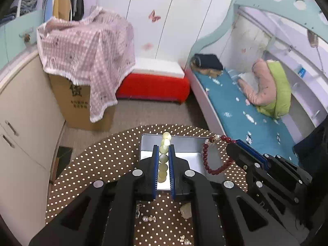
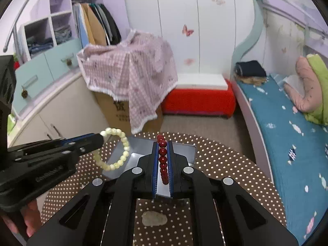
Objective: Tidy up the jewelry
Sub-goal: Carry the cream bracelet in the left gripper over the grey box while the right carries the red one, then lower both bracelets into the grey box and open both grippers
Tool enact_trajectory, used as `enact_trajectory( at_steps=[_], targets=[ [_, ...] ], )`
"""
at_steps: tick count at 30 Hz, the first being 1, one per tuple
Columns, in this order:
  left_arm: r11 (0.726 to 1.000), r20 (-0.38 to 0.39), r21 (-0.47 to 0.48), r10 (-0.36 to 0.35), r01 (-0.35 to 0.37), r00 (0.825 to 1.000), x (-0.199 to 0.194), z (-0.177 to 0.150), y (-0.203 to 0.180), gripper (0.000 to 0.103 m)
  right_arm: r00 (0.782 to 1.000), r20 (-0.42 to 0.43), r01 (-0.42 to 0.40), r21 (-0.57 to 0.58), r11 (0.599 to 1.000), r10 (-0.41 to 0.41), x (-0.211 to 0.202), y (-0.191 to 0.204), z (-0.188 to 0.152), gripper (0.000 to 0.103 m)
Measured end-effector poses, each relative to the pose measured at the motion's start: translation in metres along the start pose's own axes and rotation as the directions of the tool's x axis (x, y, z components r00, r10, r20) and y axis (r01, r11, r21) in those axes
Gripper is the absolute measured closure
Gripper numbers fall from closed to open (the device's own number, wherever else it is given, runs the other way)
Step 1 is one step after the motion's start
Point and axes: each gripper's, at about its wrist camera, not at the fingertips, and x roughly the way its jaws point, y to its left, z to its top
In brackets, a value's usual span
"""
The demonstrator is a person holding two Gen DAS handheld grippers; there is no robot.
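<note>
My left gripper (image 1: pixel 163 150) is shut on a pale yellow bead bracelet (image 1: pixel 164 160) and holds it above a silver metal tray (image 1: pixel 188 143) on the round dotted table (image 1: pixel 102 160). My right gripper (image 2: pixel 163 145) is shut on a dark red bead bracelet (image 2: pixel 163 160) over the same tray (image 2: pixel 184 149). In the left wrist view the red bracelet (image 1: pixel 207 160) hangs from the right gripper (image 1: pixel 235 143) beside the tray. In the right wrist view the yellow bracelet (image 2: pixel 121 149) hangs from the left gripper (image 2: pixel 98 139).
Small pearl earrings (image 1: pixel 148 218), a charm (image 1: pixel 138 210) and a pale stone pendant (image 1: pixel 186 210) lie on the table near me. The pendant also shows in the right wrist view (image 2: pixel 153 218). A cloth-covered box (image 1: pixel 82 71), red bench (image 1: pixel 153 86) and bed (image 1: pixel 246 106) stand beyond.
</note>
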Motion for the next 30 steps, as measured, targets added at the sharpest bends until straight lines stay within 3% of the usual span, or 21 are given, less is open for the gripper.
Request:
enact_trajectory(
  at_steps=[10, 11, 14, 15, 16, 17, 19, 30],
  targets=[
    [0.998, -0.065, 0.047, 0.050, -0.047, 0.997, 0.028, 0.005, 0.001, 0.094, 0.999, -0.043, -0.022, 0.026, 0.999, 0.024, 0.024, -0.004, -0.003, 0.092],
    [0.997, -0.071, 0.055, 0.055, -0.051, 0.996, 0.028, 0.003, 0.001, 0.091, 0.999, -0.036, -0.027, 0.039, 0.999, 0.028, 0.023, -0.007, -0.003, 0.092],
    [0.994, -0.057, 0.070, 0.088, -0.084, 0.994, 0.026, 0.002, 0.000, 0.063, 0.998, -0.053, -0.031, 0.072, 0.997, 0.035, 0.023, -0.015, -0.003, 0.091],
    [0.994, -0.051, 0.064, 0.093, -0.090, 0.994, 0.025, 0.002, 0.002, 0.062, 0.998, -0.064, -0.022, 0.082, 0.996, 0.027, 0.024, -0.017, -0.003, 0.089],
    [0.995, -0.052, 0.056, 0.088, -0.085, 0.995, 0.025, 0.002, 0.004, 0.062, 0.998, -0.066, -0.012, 0.085, 0.996, 0.018, 0.024, -0.019, -0.005, 0.079],
    [0.996, -0.056, 0.049, 0.081, -0.078, 0.995, 0.024, 0.002, 0.005, 0.062, 0.998, -0.063, 0.002, 0.088, 0.996, 0.003, 0.024, -0.020, -0.006, 0.052],
    [0.996, -0.057, 0.047, 0.077, -0.075, 0.995, 0.022, 0.002, 0.006, 0.062, 0.999, -0.028, 0.041, 0.092, 0.995, -0.039, 0.018, -0.022, -0.009, 0.027],
    [0.997, -0.067, 0.036, 0.067, -0.065, 0.995, 0.011, -0.010, 0.016, 0.061, 0.999, -0.001, 0.048, 0.090, 0.995, -0.049, -0.008, -0.027, -0.018, 0.027]
  ],
)
